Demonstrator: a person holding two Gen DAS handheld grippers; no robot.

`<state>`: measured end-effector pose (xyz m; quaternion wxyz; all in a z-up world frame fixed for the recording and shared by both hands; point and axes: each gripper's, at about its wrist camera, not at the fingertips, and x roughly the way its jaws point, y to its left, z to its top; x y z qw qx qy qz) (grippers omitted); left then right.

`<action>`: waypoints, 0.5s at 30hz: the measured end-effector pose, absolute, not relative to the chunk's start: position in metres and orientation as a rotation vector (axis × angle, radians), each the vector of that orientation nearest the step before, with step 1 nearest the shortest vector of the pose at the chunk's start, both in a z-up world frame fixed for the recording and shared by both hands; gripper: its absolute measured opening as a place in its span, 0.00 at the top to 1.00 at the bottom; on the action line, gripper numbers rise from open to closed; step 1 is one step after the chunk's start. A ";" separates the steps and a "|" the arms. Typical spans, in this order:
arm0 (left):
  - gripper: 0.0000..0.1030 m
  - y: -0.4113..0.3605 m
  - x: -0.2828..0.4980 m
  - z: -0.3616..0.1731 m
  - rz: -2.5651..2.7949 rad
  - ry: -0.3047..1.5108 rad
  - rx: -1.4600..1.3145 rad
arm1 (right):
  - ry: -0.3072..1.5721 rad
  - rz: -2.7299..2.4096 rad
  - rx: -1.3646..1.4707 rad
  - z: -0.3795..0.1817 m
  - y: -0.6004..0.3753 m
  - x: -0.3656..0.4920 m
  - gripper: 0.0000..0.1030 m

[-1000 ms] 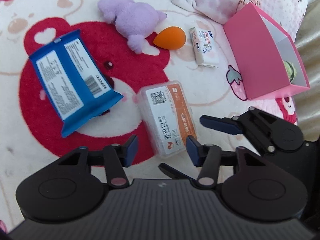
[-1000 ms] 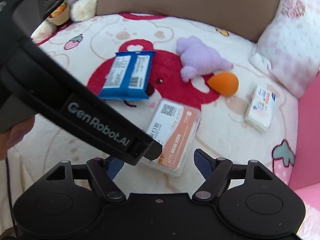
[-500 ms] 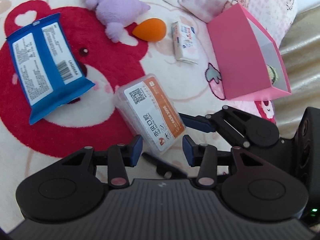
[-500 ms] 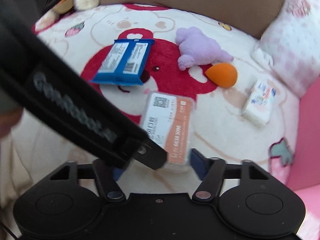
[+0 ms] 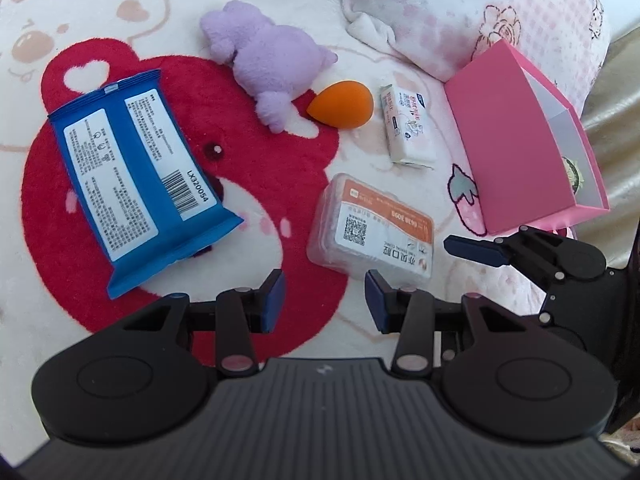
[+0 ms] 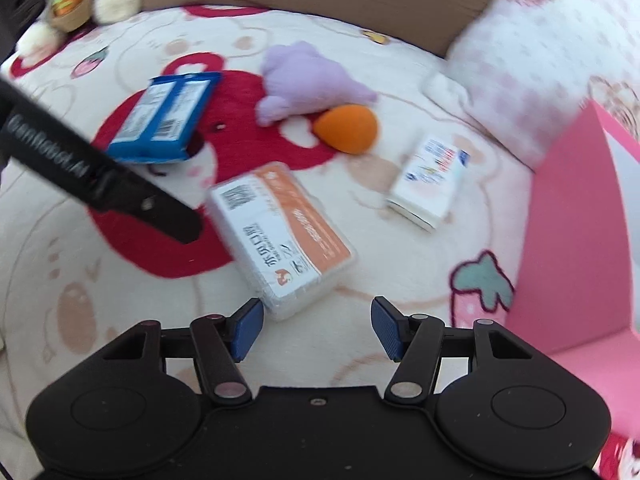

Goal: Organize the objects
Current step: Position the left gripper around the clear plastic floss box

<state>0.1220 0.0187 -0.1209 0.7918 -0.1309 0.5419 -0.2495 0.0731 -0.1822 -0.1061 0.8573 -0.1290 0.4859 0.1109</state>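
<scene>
On the blanket (image 5: pixel 380 12) | clear floss box (image 6: pixel 280 236) lies flat | left claw (image 5: pixel 324 304) apart, empty | right claw (image 6: pixel 316 328) apart, closing, empty

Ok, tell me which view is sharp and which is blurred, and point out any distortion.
Left wrist view: sharp, the barcode on the blue packet reads clearly. Right wrist view: motion-smeared, the clear plastic box label soft. Both views: fisheye bending toward the edges.
</scene>
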 end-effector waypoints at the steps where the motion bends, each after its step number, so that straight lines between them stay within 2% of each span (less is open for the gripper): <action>1: 0.59 0.018 0.122 -0.121 -0.534 1.160 -0.283 | 1.022 0.223 -0.260 -0.108 -0.185 0.076 0.38; 10: 0.59 0.007 0.131 -0.125 -0.531 1.044 -0.243 | 1.034 0.301 -0.086 -0.108 -0.188 0.081 0.37; 15: 0.61 -0.001 0.129 -0.130 -0.580 1.081 -0.304 | 1.032 0.297 -0.033 -0.111 -0.183 0.084 0.32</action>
